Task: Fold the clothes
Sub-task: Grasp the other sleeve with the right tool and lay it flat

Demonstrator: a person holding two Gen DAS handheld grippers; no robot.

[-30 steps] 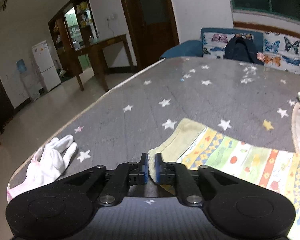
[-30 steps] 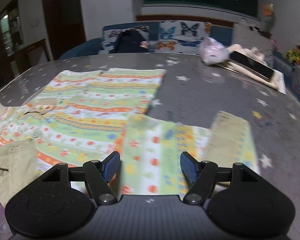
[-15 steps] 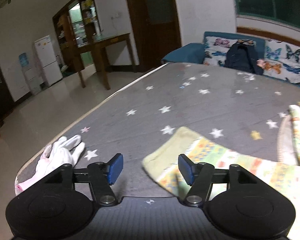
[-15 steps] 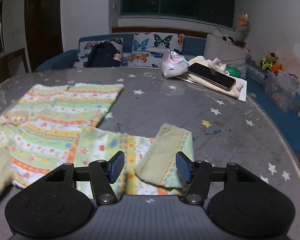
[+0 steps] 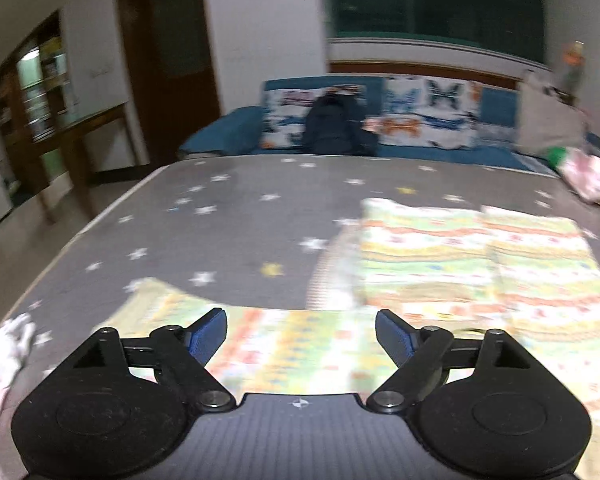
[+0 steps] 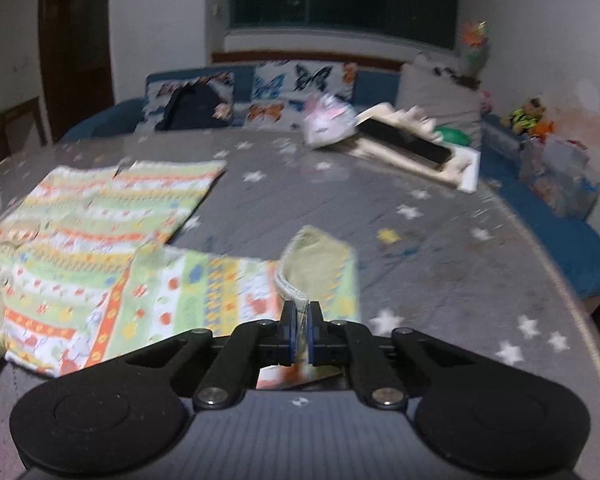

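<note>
Fabric with bright orange, green and yellow stripes, a child's garment (image 6: 112,264), lies spread on the grey star-printed table (image 6: 440,272). Its body runs lengthwise away from both cameras toward the blue sofa (image 6: 540,248), while its sleeves stretch crosswise along the near edge.

Only the right wrist view shows the right sleeve (image 6: 236,288): its olive cuff (image 6: 320,256) is turned up and back, and the right tool (image 6: 300,330) is clamped on the sleeve's edge, fabric pinched between the blue pads. That view also takes in a pink bag (image 6: 326,124), a dark flat slab on pale cloth (image 6: 404,142) at the far right of the table, and toys at the wall.

Only the left wrist view shows the left sleeve (image 5: 284,340), lying flat and pointing left toward the table's edge, with a white glove (image 5: 2,356) near the corner just beyond it. The left tool (image 5: 300,336) stands wide open above this sleeve, gripping nothing. This view is blurred, so whether the pads touch the cloth cannot be told.

Both views show the butterfly cushions (image 5: 428,116) and a dark backpack (image 5: 332,124) on the sofa.
</note>
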